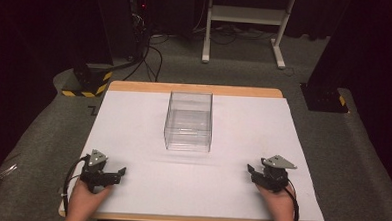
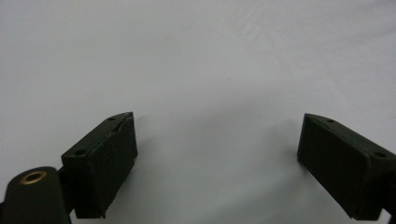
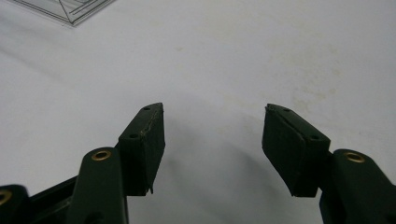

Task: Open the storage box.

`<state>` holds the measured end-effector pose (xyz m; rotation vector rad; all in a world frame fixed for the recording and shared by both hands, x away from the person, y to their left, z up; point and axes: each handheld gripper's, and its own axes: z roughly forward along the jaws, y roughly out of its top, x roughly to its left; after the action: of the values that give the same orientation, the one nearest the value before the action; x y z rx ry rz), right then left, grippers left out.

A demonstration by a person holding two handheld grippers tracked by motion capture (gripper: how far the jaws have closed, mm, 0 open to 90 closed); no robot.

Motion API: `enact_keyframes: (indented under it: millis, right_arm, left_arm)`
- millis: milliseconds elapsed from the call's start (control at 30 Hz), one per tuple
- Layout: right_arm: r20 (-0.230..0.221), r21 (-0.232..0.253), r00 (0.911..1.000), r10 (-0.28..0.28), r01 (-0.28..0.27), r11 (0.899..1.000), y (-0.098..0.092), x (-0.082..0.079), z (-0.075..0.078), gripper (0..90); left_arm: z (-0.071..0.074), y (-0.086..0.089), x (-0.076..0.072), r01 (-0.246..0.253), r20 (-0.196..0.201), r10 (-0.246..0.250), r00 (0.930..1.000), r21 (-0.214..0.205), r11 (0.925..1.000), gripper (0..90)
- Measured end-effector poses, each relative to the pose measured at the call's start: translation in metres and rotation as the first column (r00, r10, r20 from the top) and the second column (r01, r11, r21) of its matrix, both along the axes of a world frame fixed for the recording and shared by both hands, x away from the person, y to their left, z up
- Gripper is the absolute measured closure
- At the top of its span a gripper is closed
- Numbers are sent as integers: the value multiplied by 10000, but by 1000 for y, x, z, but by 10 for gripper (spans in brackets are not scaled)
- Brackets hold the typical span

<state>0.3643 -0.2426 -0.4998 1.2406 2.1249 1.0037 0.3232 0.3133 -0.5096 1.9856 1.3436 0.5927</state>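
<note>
High view had the two grippers parked near the front edge of the bench. My left gripper (image 1: 121, 173) sat by the front left corner, and my right gripper (image 1: 251, 170) sat by the front right corner, each in a hand (image 1: 82, 198) that came up from the bottom edge. Their tips pointed inward, toward each other, with a wide stretch of bare white sheet (image 1: 145, 188) between them.

The clear box (image 1: 189, 121) stood upright around the middle of the bench, somewhat nearer the back edge than the front. It was well apart from both grippers, nothing touched it, and I saw nothing lying inside it — the white sheet showed straight through its walls.

Left gripper view showed me the left gripper (image 2: 217, 149) with its jaws spread wide, only plain white sheet between the black pads (image 2: 109, 163) and nothing pinched. Right gripper view showed the same for the right gripper (image 3: 212, 140) — jaws held wide apart, bare sheet in the gap, no object against either pad. A corner of the clear box (image 3: 70, 9) sat at the top left of that picture, far beyond the jaw tips.

Both gripper bodies seemed to rest low on the sheet, though I could not tell whether the tips themselves touched it.
</note>
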Motion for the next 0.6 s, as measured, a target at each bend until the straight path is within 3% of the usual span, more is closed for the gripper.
enact_keyframes:
  millis: [600]
  right_arm:
    - [449,-214,9990,41,-32,9998,4,-6,3,417]
  left_arm:
    - [0,0,0,-1,2,1,10000,-3,10000,120]
